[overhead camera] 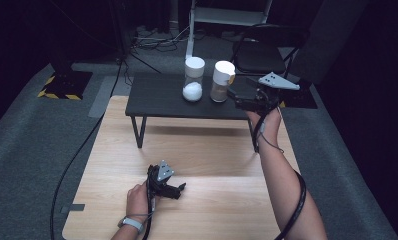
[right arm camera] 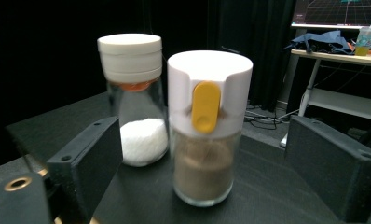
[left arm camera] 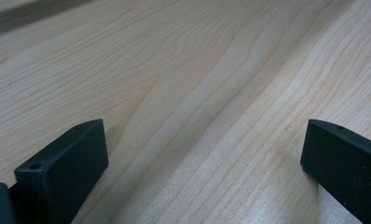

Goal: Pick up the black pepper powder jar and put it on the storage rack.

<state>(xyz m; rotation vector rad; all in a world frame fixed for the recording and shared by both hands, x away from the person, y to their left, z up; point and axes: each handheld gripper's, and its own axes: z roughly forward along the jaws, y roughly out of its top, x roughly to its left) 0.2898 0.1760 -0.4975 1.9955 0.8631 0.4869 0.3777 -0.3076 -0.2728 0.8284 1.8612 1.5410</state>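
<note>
Right gripper extended at 1 o'clock, forearm outstretched, jaws parted. Left gripper low at 6 o'clock, jaws wide apart, pointing toward 3 o'clock.

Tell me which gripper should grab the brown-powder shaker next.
Right. The right gripper is open beside the brown-powder shaker, which stands between its jaws; the left gripper rests far off on the wooden table.
</note>
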